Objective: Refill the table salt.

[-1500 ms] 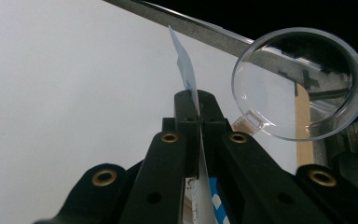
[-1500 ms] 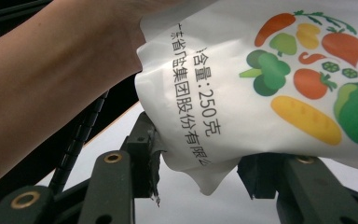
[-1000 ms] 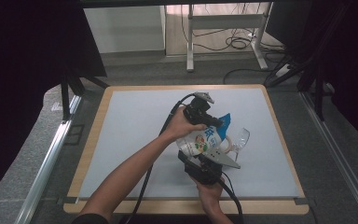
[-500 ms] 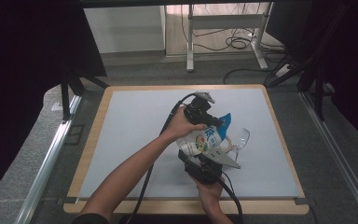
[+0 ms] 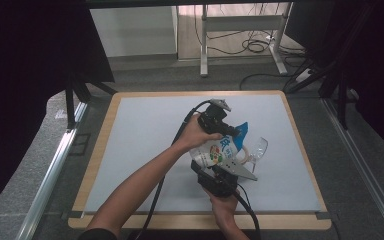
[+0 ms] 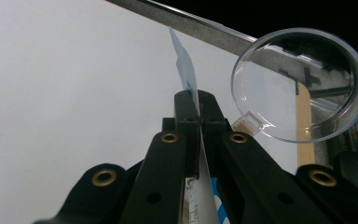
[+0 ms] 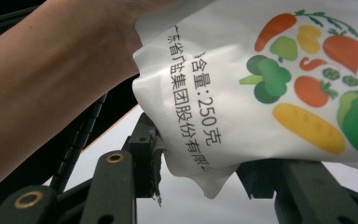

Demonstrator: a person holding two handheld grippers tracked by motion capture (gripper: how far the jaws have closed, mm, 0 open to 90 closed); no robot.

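Reaching in from the near table edge, the right gripper (image 5: 219, 176) sat under a white printed pouch (image 5: 215, 151); its jaws stood apart around the pouch's bottom corner, though whether they pinched it could not be told. Beyond it, the left gripper (image 5: 230, 131) was clamped tight on the pouch's blue top edge, holding it tilted above the grey mat (image 5: 145, 130). Just beside stood a clear stemmed glass (image 5: 257, 150). A tug on the pouch might have toppled the glass.
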